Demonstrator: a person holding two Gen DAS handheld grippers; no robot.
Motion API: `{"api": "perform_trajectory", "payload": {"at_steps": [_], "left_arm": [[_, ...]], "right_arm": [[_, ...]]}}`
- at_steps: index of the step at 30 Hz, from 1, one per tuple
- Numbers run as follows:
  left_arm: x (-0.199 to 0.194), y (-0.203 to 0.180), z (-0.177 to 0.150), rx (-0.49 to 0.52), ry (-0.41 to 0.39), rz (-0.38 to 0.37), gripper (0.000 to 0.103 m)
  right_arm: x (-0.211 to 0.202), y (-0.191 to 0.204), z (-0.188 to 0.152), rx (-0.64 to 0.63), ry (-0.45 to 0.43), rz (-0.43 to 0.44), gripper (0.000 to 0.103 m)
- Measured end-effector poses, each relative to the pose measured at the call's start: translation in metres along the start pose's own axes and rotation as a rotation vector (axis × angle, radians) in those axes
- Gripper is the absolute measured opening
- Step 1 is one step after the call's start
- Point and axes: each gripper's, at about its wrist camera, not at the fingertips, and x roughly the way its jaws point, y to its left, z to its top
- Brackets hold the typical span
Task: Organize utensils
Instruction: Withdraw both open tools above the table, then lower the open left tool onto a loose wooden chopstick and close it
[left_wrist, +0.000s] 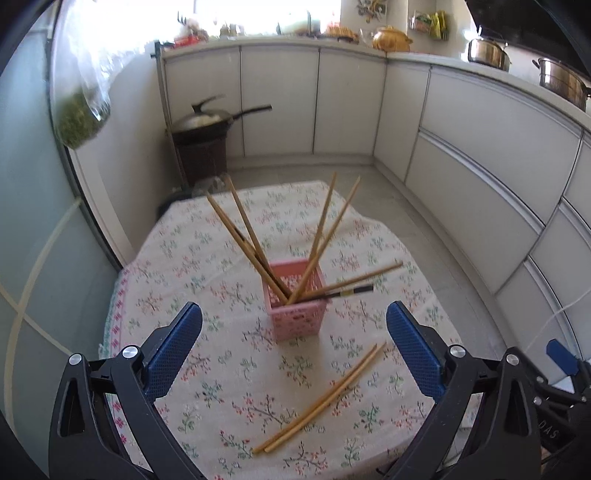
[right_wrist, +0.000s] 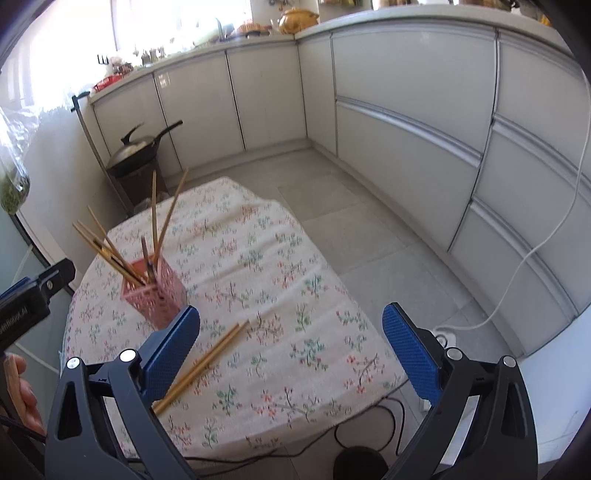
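Your left gripper (left_wrist: 294, 334) and right gripper (right_wrist: 291, 332) both hang with jaws spread wide, holding nothing. Between them, a pair of chopsticks (left_wrist: 321, 400) lies loose on the floral bench (left_wrist: 229, 391). Beyond stands the pink basket (left_wrist: 295, 306), bristling with chopsticks.

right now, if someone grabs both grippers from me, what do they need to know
Left gripper: open, empty, above the table and facing the pink basket.
Right gripper: open, empty, above the floral tablecloth.
Done: several chopsticks and one dark-handled utensil stand in the basket.
Left: two loose chopsticks lie side by side on the cloth in front of the basket; they go in next.
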Motion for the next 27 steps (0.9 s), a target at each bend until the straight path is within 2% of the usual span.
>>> {"api": "perform_trajectory", "payload": {"at_steps": [4,6,8,11,14,16,19,21,23,27], "left_arm": [[0.015,-0.001,-0.01,0.016,0.103,-0.056,0.096],[0.027,-0.006,-0.016,0.055,0.175,-0.074,0.096],[0.038,-0.01,-0.022,0.075,0.228,-0.09,0.096],[0.063,-0.02,-0.039,0.113,0.348,-0.128,0.096],[0.091,-0.027,-0.055,0.133,0.428,-0.119,0.096],[0.11,-0.03,-0.064,0.126,0.451,-0.101,0.096],[0.13,-0.031,-0.066,0.078,0.446,-0.097,0.093],[0.139,-0.031,-0.065,0.045,0.442,-0.106,0.09],[0.149,-0.031,-0.062,0.009,0.465,-0.13,0.081],[0.168,-0.034,-0.066,-0.053,0.527,-0.166,0.075]], "right_arm": [[0.012,-0.013,-0.013,0.036,0.077,0.008,0.096],[0.017,-0.019,-0.013,0.068,0.105,0.018,0.096],[0.018,-0.025,-0.014,0.1,0.11,0.023,0.096],[0.02,-0.031,-0.015,0.138,0.127,0.04,0.096],[0.026,-0.036,-0.016,0.166,0.164,0.056,0.096],[0.029,-0.039,-0.018,0.187,0.187,0.069,0.096],[0.033,-0.044,-0.019,0.21,0.211,0.081,0.096],[0.034,-0.048,-0.02,0.23,0.219,0.086,0.096],[0.035,-0.051,-0.019,0.244,0.228,0.093,0.096],[0.039,-0.055,-0.019,0.275,0.255,0.115,0.096]]}}
